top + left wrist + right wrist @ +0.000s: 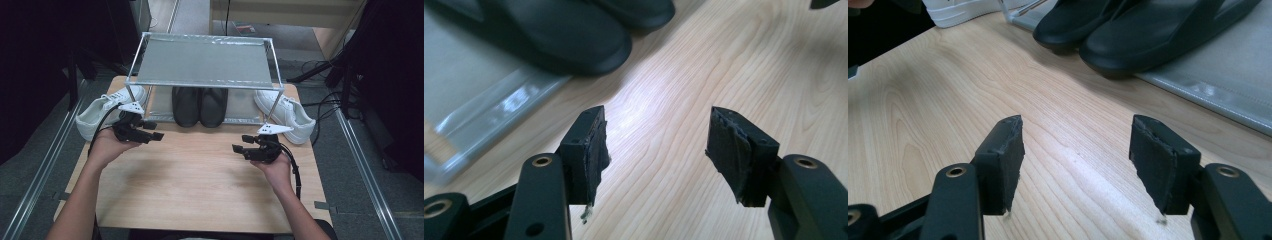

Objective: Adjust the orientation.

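A pair of black slippers (199, 106) stands side by side on the bottom shelf of a metal rack (202, 62), toes toward me. One white sneaker (107, 110) lies left of the rack and another white sneaker (285, 114) lies right of it. My left gripper (154, 131) hovers over the wooden table near the left sneaker, open, jaws pointing right. In the left gripper view its gripper (656, 145) holds nothing, with the slippers (569, 35) ahead. My right gripper (241, 144) points left, open and empty. The right gripper view has its gripper (1075, 155) over bare wood, the slippers (1138, 30) beyond.
The rack has a grey top shelf and thin metal legs (129, 95) resting on the wooden table (200, 185). Dark furniture and cables surround the table. Bare tabletop lies between the two grippers and toward the front edge.
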Action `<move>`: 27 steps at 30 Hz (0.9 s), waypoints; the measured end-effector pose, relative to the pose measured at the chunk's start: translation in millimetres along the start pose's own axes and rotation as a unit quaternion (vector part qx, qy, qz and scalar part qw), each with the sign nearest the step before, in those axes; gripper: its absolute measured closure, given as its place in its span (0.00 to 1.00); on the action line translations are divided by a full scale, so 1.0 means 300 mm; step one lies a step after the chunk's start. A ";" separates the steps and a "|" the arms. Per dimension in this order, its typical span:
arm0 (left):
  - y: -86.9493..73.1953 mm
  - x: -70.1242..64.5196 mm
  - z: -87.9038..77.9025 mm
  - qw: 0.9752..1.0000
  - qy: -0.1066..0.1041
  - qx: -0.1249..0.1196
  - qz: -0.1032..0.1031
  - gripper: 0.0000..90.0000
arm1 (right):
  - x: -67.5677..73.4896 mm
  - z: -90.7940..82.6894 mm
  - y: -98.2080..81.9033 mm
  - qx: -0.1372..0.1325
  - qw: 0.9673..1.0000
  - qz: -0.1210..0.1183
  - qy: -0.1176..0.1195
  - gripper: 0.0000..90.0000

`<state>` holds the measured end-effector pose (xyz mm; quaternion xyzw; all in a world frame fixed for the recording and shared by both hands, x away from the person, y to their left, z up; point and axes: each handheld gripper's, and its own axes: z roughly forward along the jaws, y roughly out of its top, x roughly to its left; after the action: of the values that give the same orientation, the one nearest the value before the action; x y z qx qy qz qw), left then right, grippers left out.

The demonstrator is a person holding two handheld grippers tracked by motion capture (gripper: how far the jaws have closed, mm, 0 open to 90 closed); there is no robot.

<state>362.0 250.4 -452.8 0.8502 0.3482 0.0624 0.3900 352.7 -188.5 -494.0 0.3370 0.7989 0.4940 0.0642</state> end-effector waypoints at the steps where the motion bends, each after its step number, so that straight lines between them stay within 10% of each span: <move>1: -0.006 0.006 -0.004 1.000 0.001 0.001 -0.003 0.46 | -0.001 0.002 0.001 0.000 1.000 0.000 0.000 0.44; 27: -0.174 0.190 -0.183 0.994 0.075 -0.024 -0.077 0.48 | 0.002 0.038 0.005 0.021 1.000 -0.004 0.010 0.46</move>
<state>355.6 344.6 -461.4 0.8039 0.4396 0.1040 0.3869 357.8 -179.1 -498.5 0.3299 0.8111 0.4803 0.0508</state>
